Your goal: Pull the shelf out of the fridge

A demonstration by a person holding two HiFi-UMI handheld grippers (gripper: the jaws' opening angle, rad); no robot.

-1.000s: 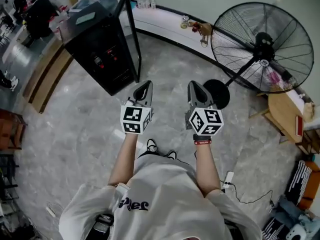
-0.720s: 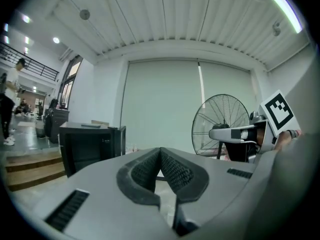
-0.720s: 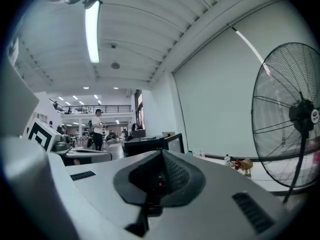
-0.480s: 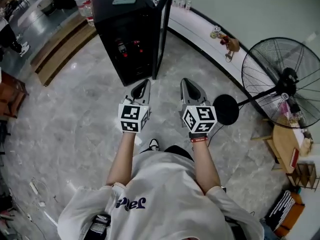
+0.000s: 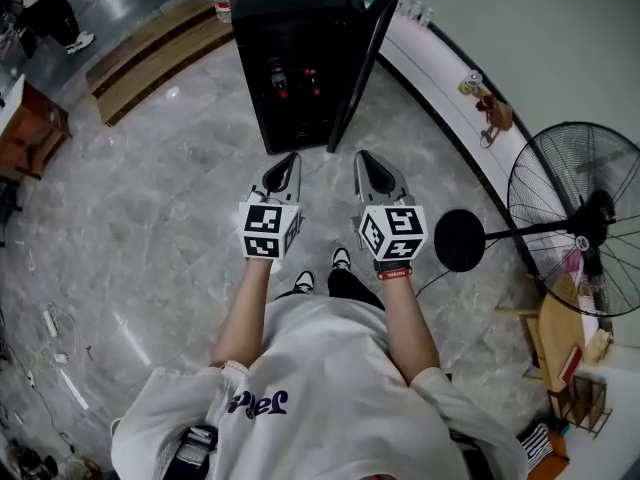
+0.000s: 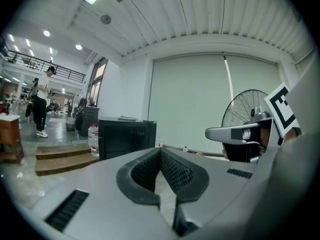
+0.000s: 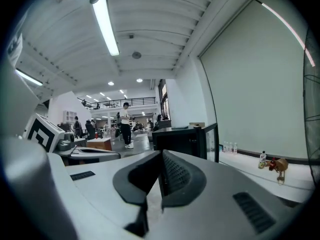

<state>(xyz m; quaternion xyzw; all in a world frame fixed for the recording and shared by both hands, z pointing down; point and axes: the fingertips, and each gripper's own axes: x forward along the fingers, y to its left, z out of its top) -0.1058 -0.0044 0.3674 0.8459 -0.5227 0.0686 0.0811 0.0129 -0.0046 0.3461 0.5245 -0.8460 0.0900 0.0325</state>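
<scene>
Found left gripper (image 5: 290, 158) and right gripper (image 5: 362, 158) each with jaws together, nothing between. Noted bare stone floor (image 5: 150, 218) open from both tips to the black fridge (image 5: 290, 28), well apart ahead. Recorded fridge door (image 5: 365, 63) swung open, its edge ahead of the right gripper. Observed wooden steps (image 5: 150, 53) left of the left gripper and a standing fan (image 5: 598, 211) far right. Saw red items (image 5: 290, 76) inside the fridge; shelf not made out in the dark interior.

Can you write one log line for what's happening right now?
fridge: ahead, untouched | door: open | left gripper: jaws shut, empty | right gripper: jaws shut, empty | task: not started
</scene>
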